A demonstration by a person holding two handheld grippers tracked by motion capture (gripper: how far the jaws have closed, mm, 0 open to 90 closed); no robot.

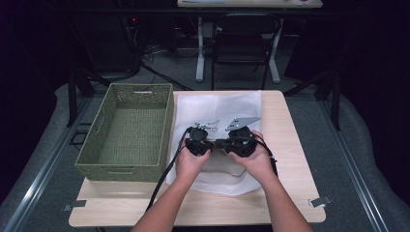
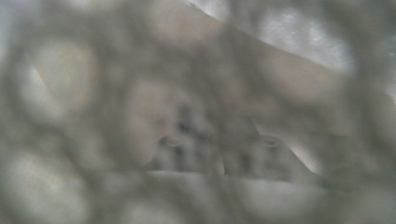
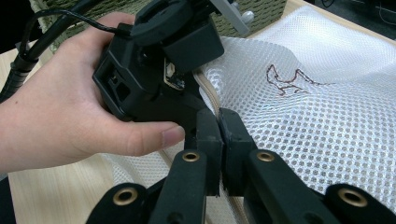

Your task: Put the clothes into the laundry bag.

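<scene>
Grippers pinching white mesh bag point(image 3: 303, 107), apparently

The mesh bag point(image 1: 217, 111) lies right of the basket point(image 1: 126, 128).

1. Table point(image 1: 290, 145): light wooden top, rectangular, standing on a grey floor.
2. Basket point(image 1: 126, 130): olive-green woven, rectangular (a handle slot in each short wall), on the table's left part.
3. Mesh bag point(image 1: 217, 108): white netting lying flat on the middle of the table, its left edge just beside the basket; a small dark red stitched mark point(image 3: 287, 80) shows on it.
</scene>
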